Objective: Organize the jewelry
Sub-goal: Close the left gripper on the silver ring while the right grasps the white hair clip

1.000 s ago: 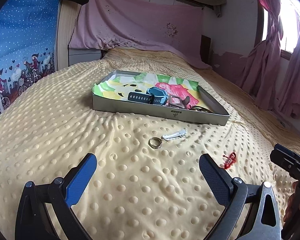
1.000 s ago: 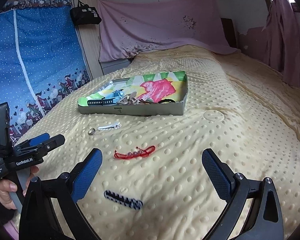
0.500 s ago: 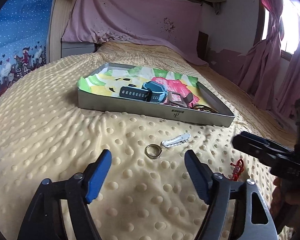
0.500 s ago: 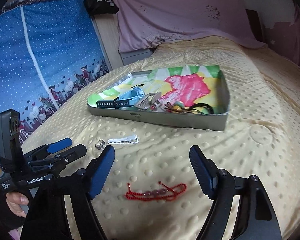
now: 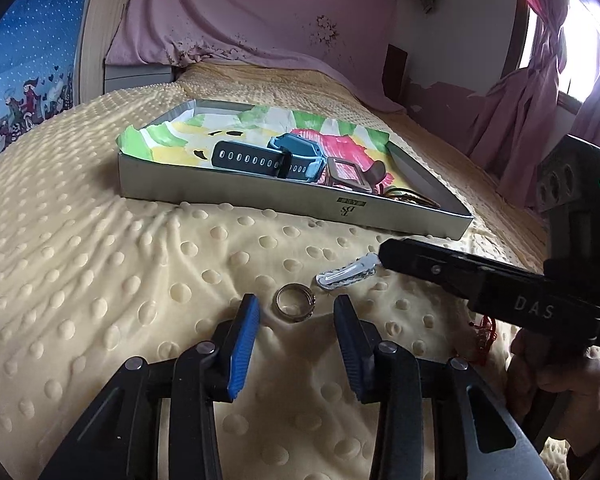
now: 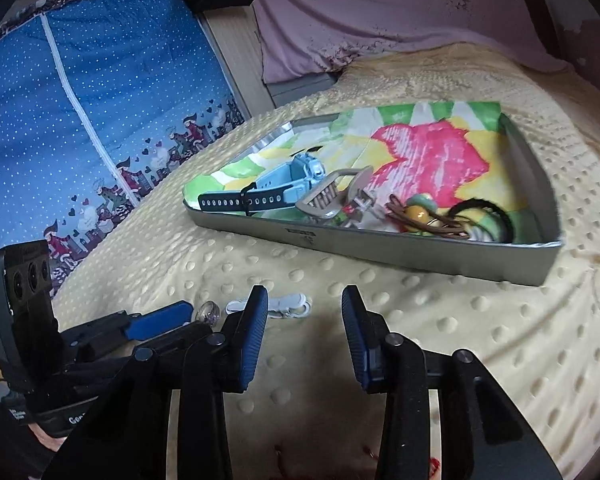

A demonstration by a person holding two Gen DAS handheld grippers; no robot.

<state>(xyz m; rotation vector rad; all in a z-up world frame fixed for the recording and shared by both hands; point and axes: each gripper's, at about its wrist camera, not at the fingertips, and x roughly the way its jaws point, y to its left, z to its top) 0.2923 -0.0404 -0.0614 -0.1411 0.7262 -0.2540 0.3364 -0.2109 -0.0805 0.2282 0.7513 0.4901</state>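
A metal ring (image 5: 294, 307) lies on the yellow dotted blanket, between the tips of my open left gripper (image 5: 296, 312), untouched. A white hair clip (image 5: 346, 275) lies just beyond it. In the right wrist view the ring (image 6: 208, 313) and clip (image 6: 286, 305) lie left of my open, empty right gripper (image 6: 305, 306). A red cord bracelet (image 5: 485, 334) lies under the right gripper, mostly hidden. The grey tray (image 5: 260, 194) holds a blue watch (image 6: 284, 188), a tan buckle piece (image 6: 328, 200), beads and a black band (image 6: 496, 210).
The tray (image 6: 440, 250) stands further up the bed on the blanket (image 5: 80, 260). A pink sheet covers the headboard (image 5: 240, 20). A blue patterned curtain (image 6: 80, 120) hangs at the left, pink curtains (image 5: 540, 100) at the right. The right gripper's body (image 5: 500, 284) crosses close to the clip.
Both grippers have moved forward and down towards the blanket and narrowed their jaws. The left now straddles the ring; the right has passed over the red bracelet.
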